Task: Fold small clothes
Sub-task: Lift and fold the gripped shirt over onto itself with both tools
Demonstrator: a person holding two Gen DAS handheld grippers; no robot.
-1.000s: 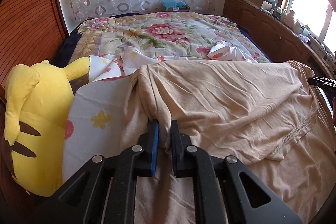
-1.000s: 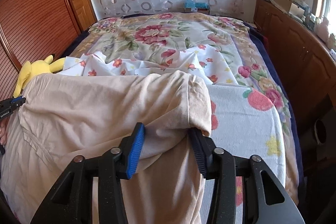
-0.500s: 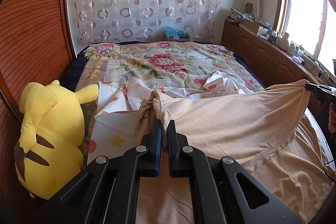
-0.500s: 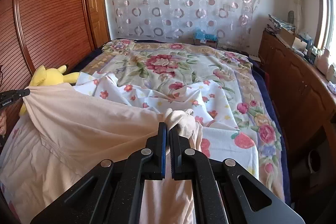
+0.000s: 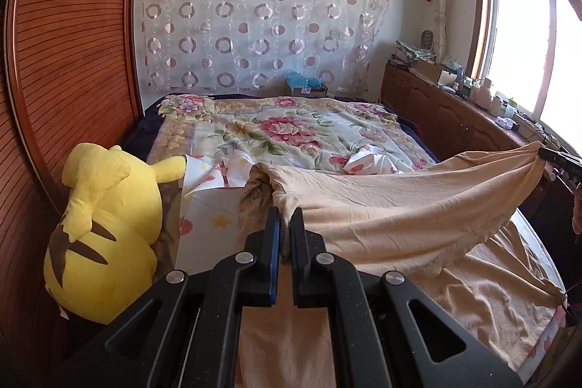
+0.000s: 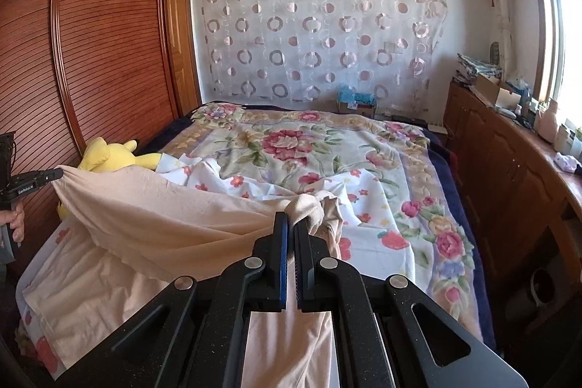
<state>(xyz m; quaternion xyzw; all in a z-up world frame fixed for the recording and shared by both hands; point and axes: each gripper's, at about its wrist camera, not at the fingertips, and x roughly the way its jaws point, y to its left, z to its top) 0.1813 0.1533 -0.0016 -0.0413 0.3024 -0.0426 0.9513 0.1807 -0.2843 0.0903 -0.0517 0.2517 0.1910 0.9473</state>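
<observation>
A beige garment (image 5: 382, 213) hangs stretched above the bed between my two grippers. My left gripper (image 5: 285, 215) is shut on one bunched corner of it. My right gripper (image 6: 291, 220) is shut on the opposite corner, where the beige garment (image 6: 163, 224) gathers into a knot. In the left wrist view the right gripper (image 5: 545, 157) shows at the far right edge with cloth pinched in it. The right wrist view shows the left gripper (image 6: 58, 174) at the far left, held by a hand (image 6: 16, 220). The garment's lower part drapes onto the bed.
A yellow plush toy (image 5: 105, 235) sits at the bed's left edge by the wooden wardrobe (image 6: 91, 60). A white flowered cloth (image 6: 363, 202) lies crumpled on the floral bedspread (image 5: 291, 133). A wooden cabinet (image 6: 509, 170) with clutter runs along the right under the window.
Both grippers have risen and pulled the beige garment up off the bed, so it now hangs taut between them. The right gripper's jaws went from open around the cloth to shut.
</observation>
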